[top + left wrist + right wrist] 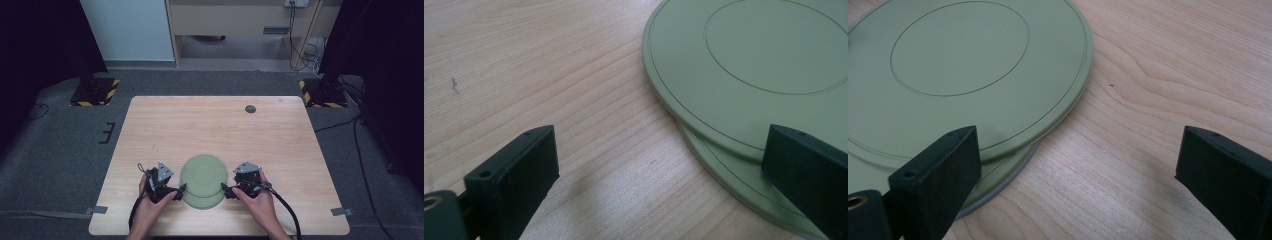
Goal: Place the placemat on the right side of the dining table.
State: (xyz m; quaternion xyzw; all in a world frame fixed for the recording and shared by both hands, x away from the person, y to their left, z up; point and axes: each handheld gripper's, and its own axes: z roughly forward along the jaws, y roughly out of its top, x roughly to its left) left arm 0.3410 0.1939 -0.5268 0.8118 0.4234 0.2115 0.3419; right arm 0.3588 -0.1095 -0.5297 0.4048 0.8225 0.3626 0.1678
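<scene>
While two round green plastic plates [203, 180] lie stacked on the wooden table [210, 125], my left hand-held gripper [181, 189] and right hand-held gripper [225, 190] flank them, both gaping wide, holding nothing.

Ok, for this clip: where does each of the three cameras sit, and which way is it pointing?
High view: above the person's side, looking forward and down on the wooden table; forearms, left gripper and right gripper flank two stacked green plates.
Left gripper view: rides the left gripper, looking along its open jaws at the plates' edge.
Right gripper view: rides the right gripper, jaws open, plates on its left.
Shared: both gripper views show the offset upper and lower plates on the wood grain.
</scene>
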